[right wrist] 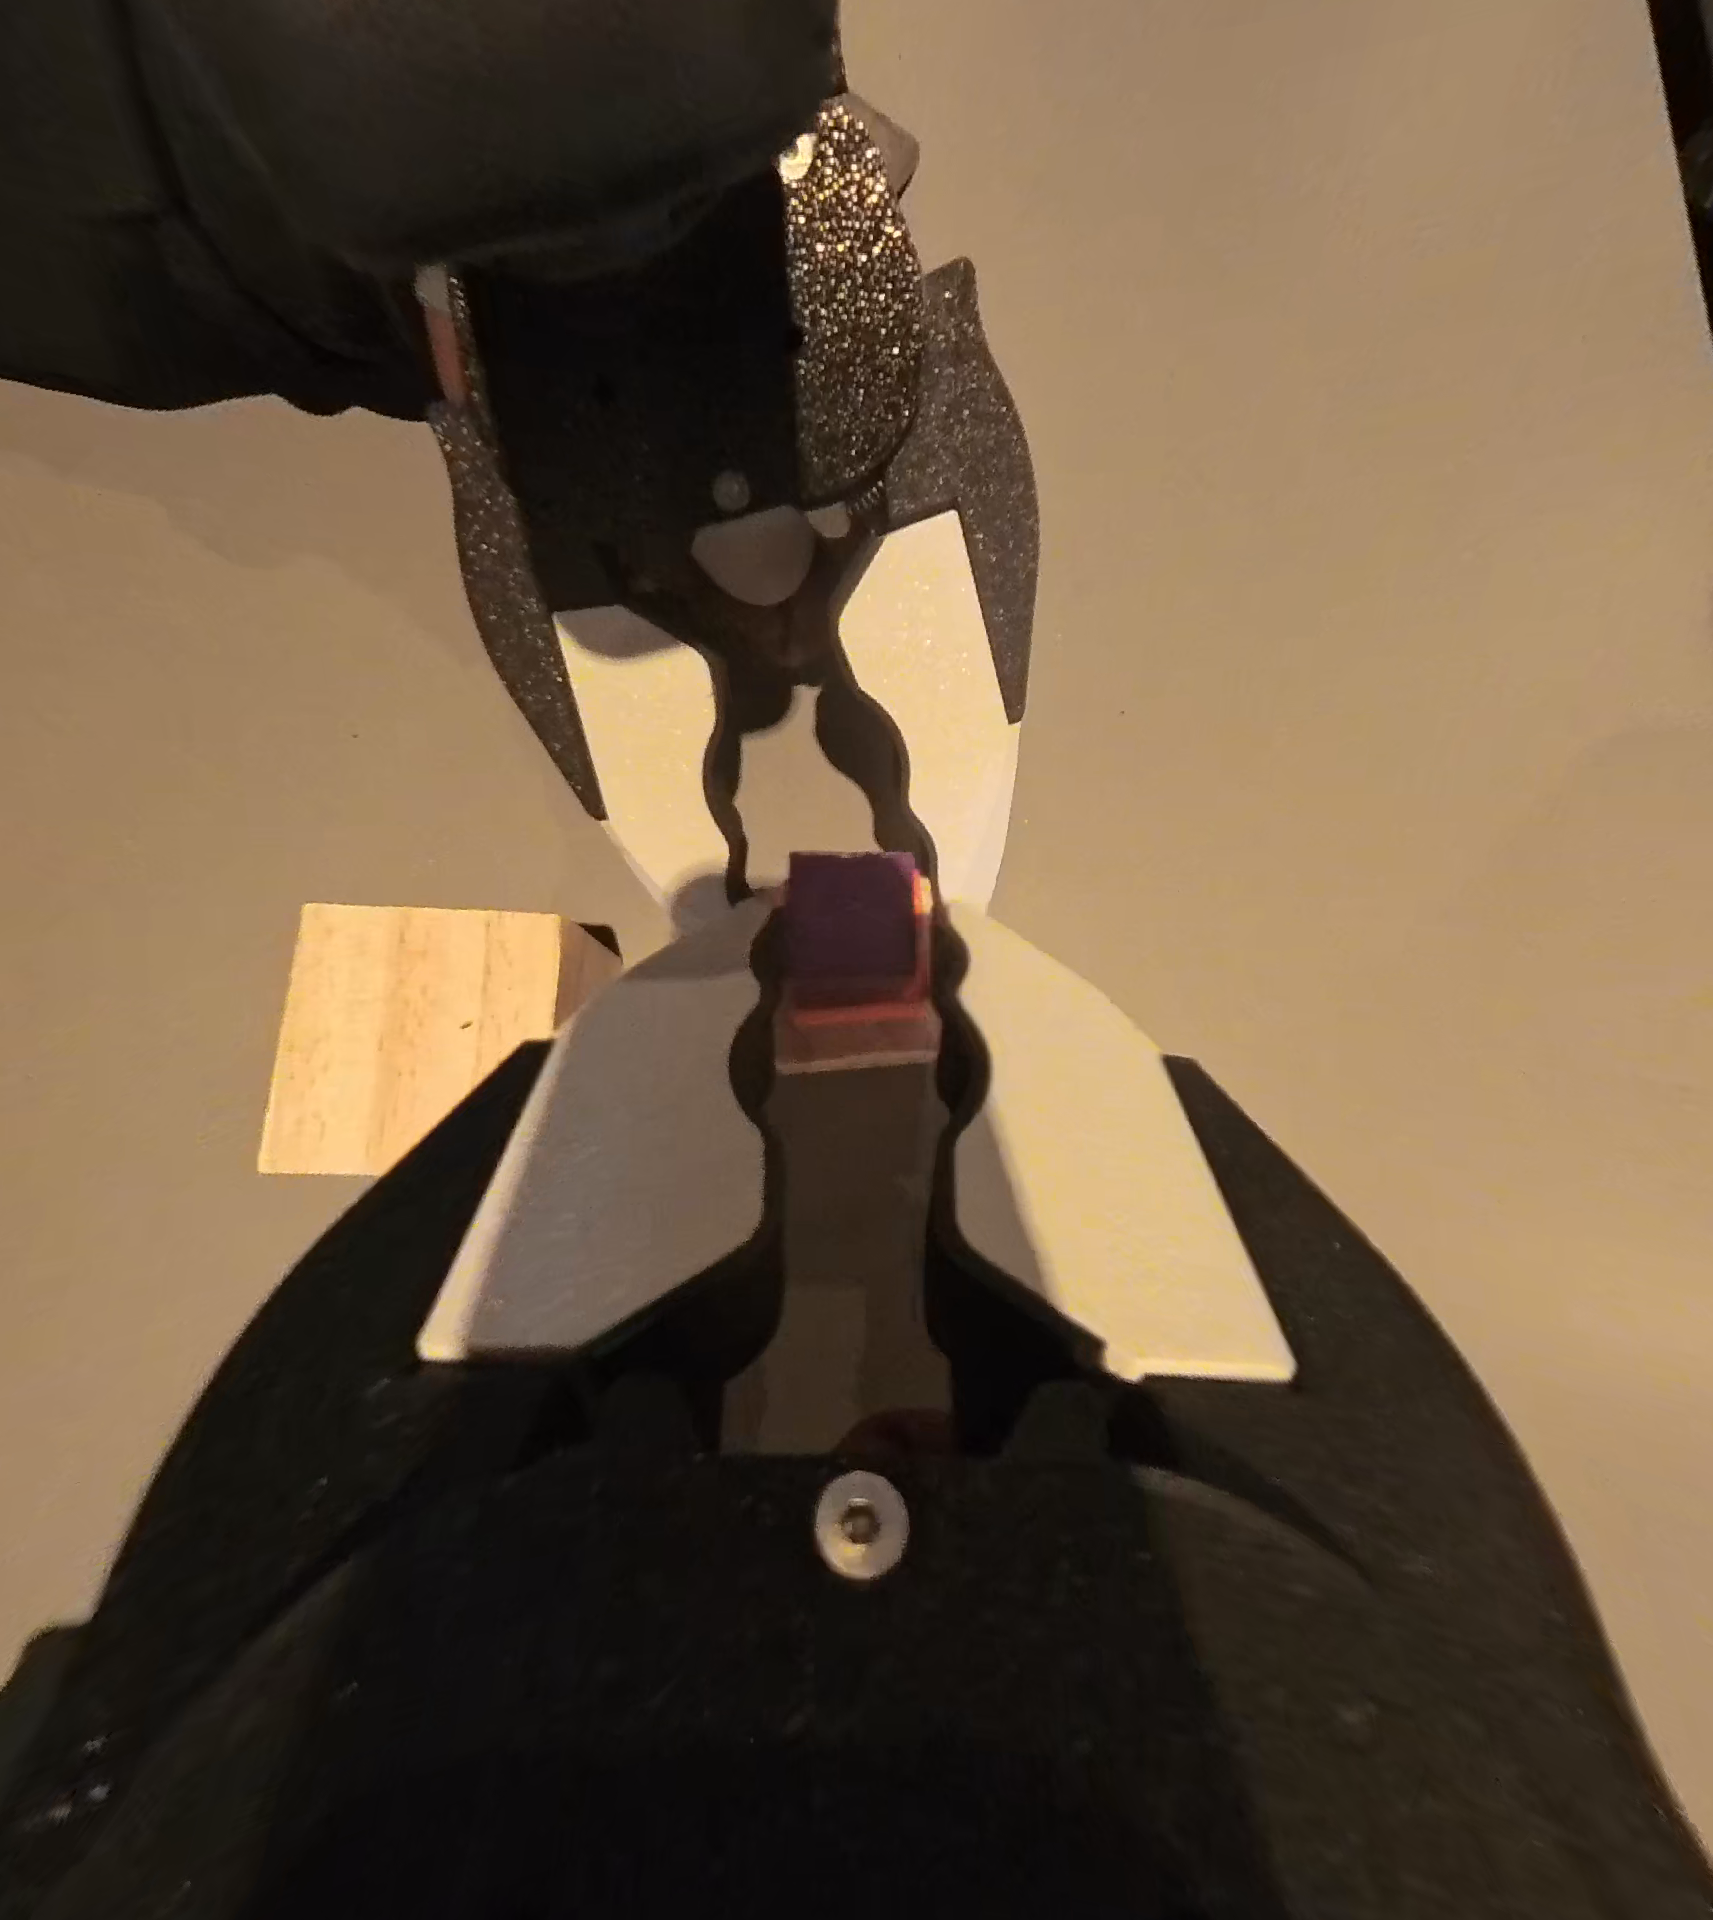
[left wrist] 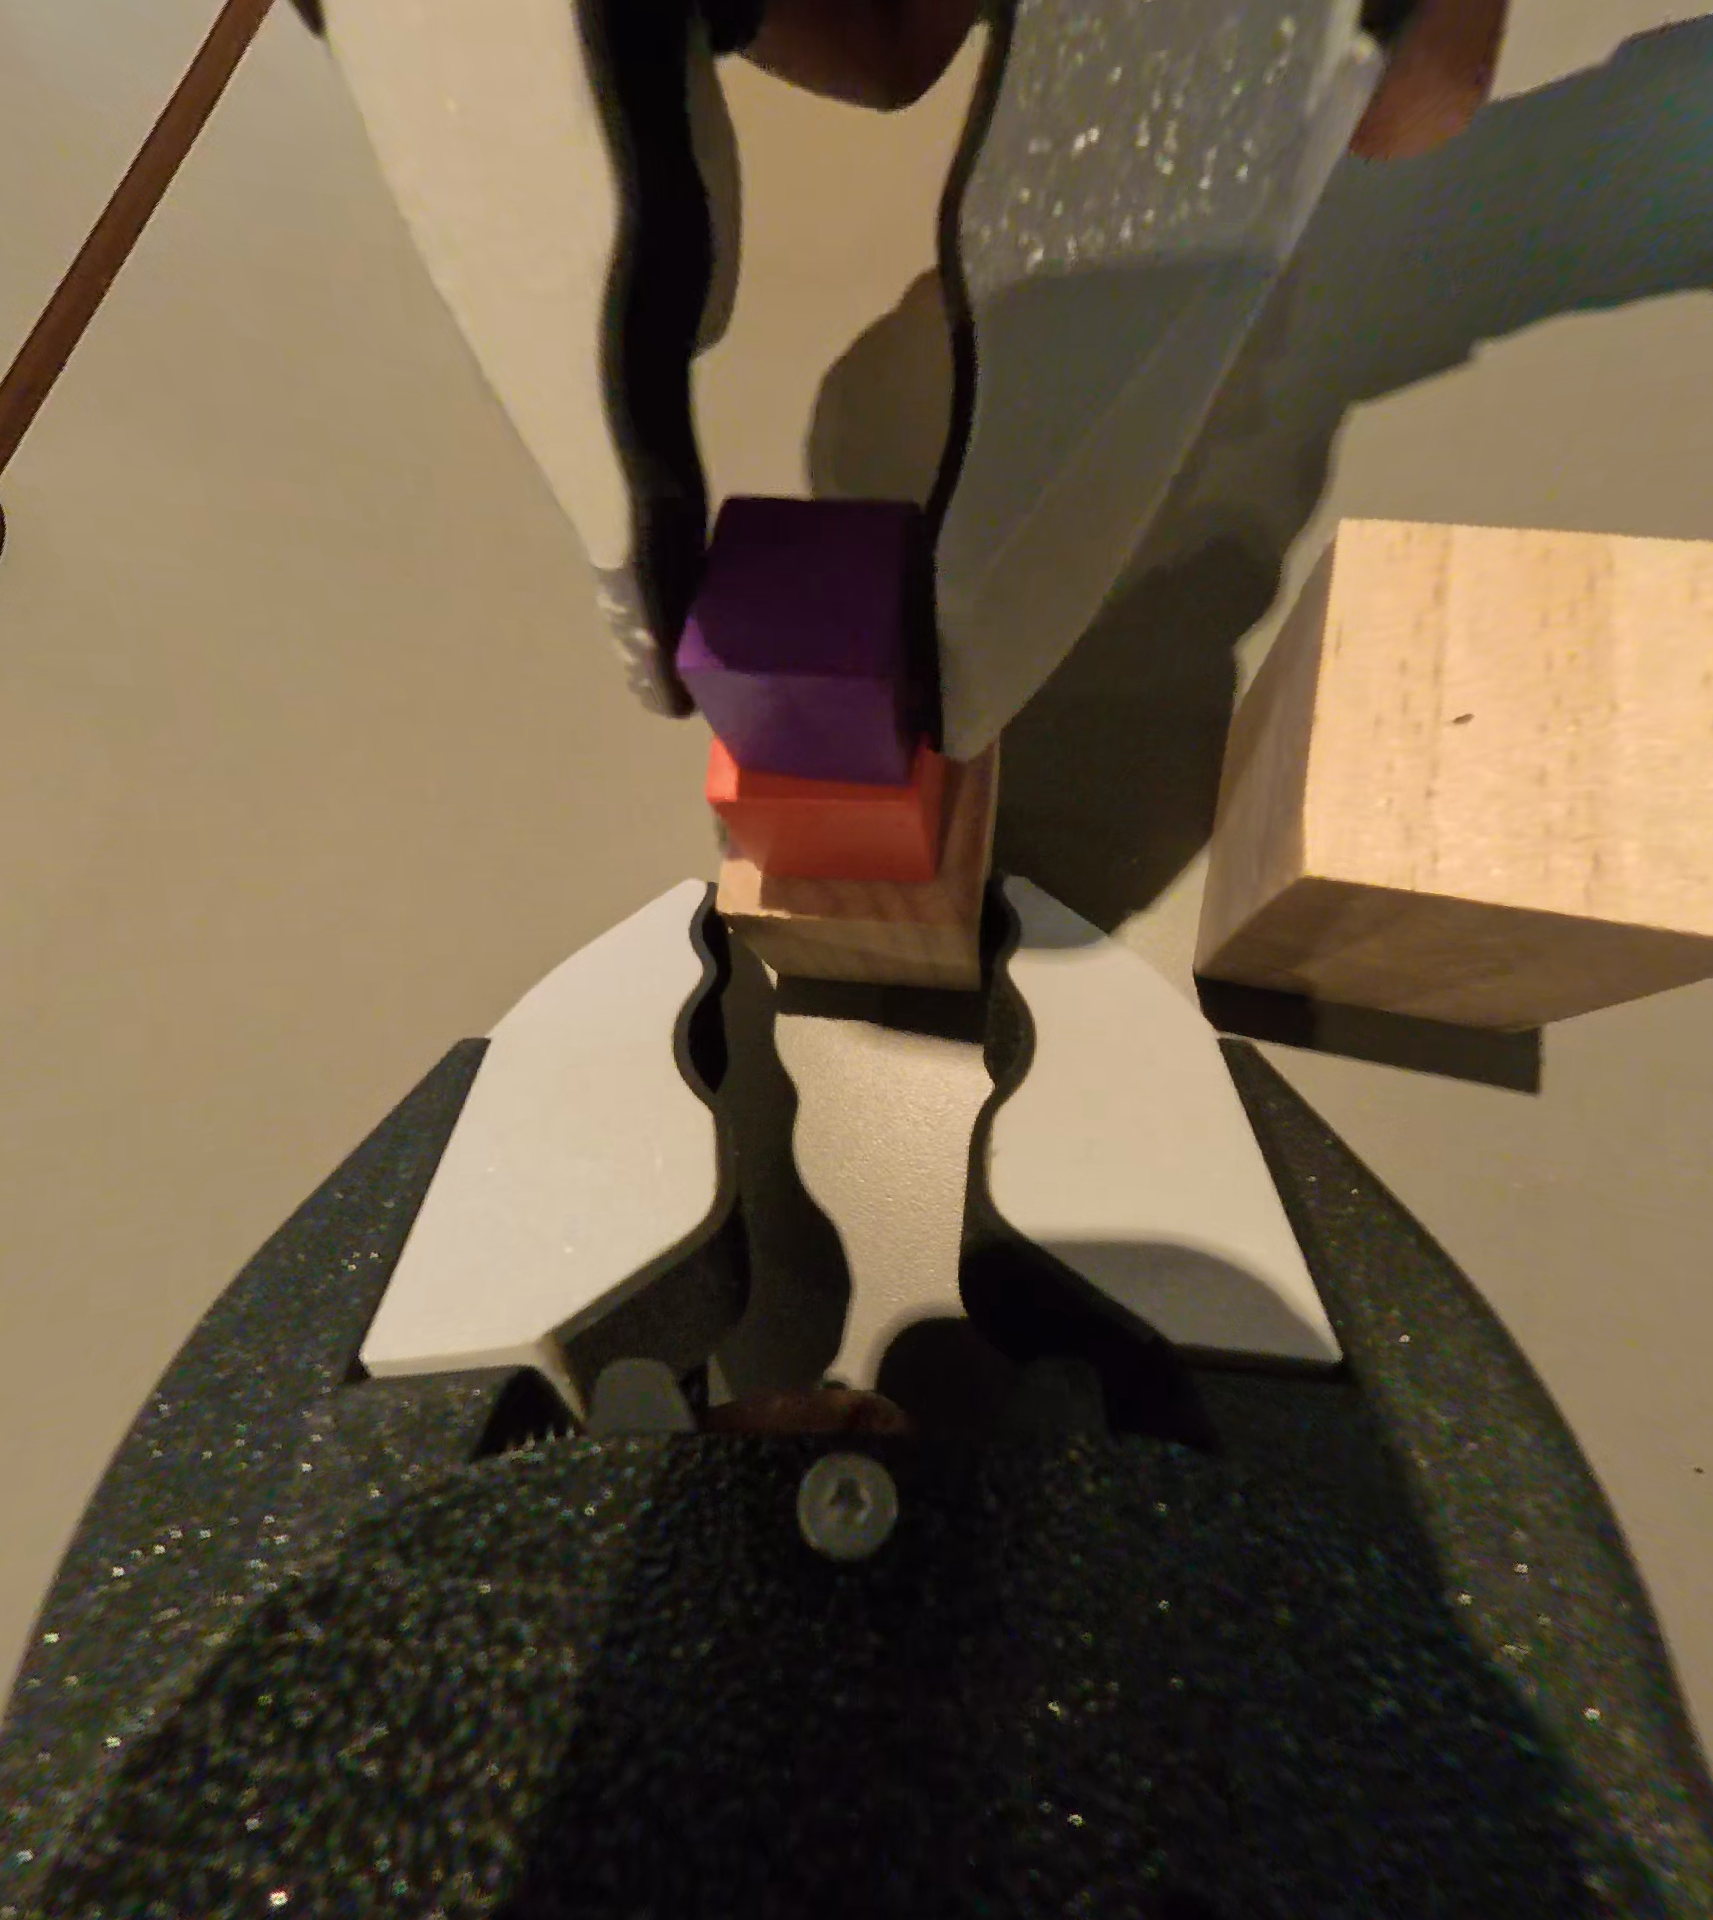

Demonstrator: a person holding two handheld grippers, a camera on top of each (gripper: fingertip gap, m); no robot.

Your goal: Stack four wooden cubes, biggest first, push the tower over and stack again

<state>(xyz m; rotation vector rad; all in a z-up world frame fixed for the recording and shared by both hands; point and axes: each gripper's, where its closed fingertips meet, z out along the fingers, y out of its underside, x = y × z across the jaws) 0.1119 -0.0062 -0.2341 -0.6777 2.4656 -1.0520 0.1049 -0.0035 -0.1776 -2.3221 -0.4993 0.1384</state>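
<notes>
Four cubes: purple cube (left wrist: 802, 634); red cube (left wrist: 831, 821); two plain; three stacked

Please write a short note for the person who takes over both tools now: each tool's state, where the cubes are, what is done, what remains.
Left tool: shut on the medium plain wooden cube, the stack's base on the table.
Right tool: shut on the small purple wooden cube, which sits on the red wooden cube.
Large plain wooden cube: alone on the table beside the stack.
Done: three cubes stacked.
Left: release purple; the biggest cube is not yet under the tower.
</notes>
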